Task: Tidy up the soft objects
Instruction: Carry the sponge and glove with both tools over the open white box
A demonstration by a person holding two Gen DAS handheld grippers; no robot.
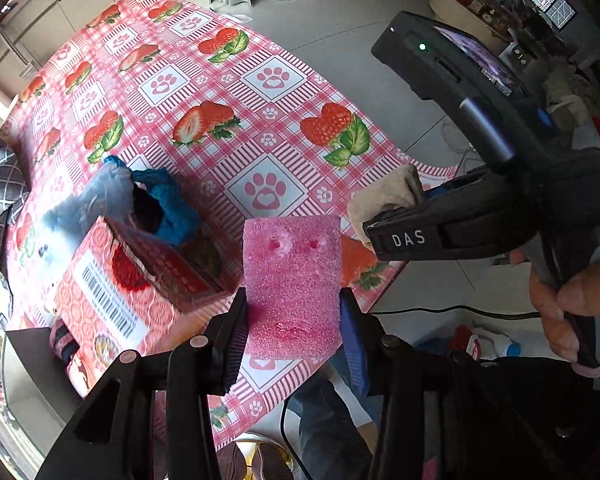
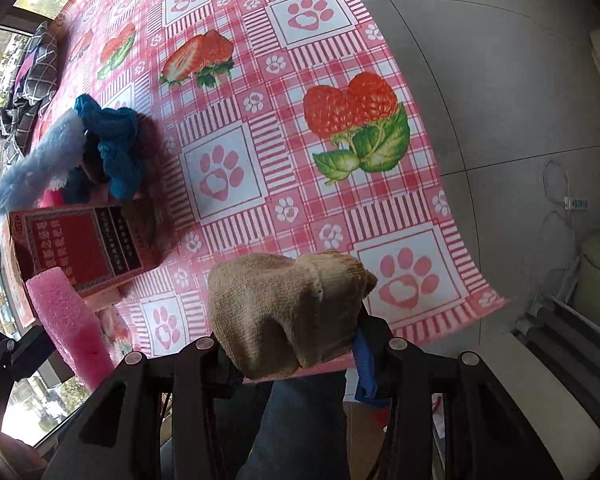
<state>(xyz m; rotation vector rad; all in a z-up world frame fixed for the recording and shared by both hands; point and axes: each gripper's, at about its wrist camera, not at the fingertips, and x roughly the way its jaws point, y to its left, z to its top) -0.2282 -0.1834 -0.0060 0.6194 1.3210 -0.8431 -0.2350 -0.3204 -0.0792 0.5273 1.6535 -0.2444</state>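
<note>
My left gripper [image 1: 294, 332] is shut on a pink foam sponge [image 1: 294, 280] and holds it above the table's near edge, just right of a red cardboard box [image 1: 140, 280]. The box holds blue knitted cloth [image 1: 172, 208] and a pale blue fluffy cloth [image 1: 100, 196]. My right gripper [image 2: 296, 356] is shut on a beige knitted sock [image 2: 288, 308] above the near edge; it also shows in the left wrist view [image 1: 384, 204]. In the right wrist view the box [image 2: 88, 244], the sponge [image 2: 70, 324] and the blue cloth [image 2: 116, 140] lie to the left.
The table wears a pink checked cloth [image 1: 220, 92] with strawberries and paw prints. Grey checked fabric [image 2: 40, 68] lies at the far left edge. Grey tiled floor [image 2: 500, 80] lies to the right, with a cable and plug [image 2: 572, 200]. A person's legs [image 2: 296, 432] are below the grippers.
</note>
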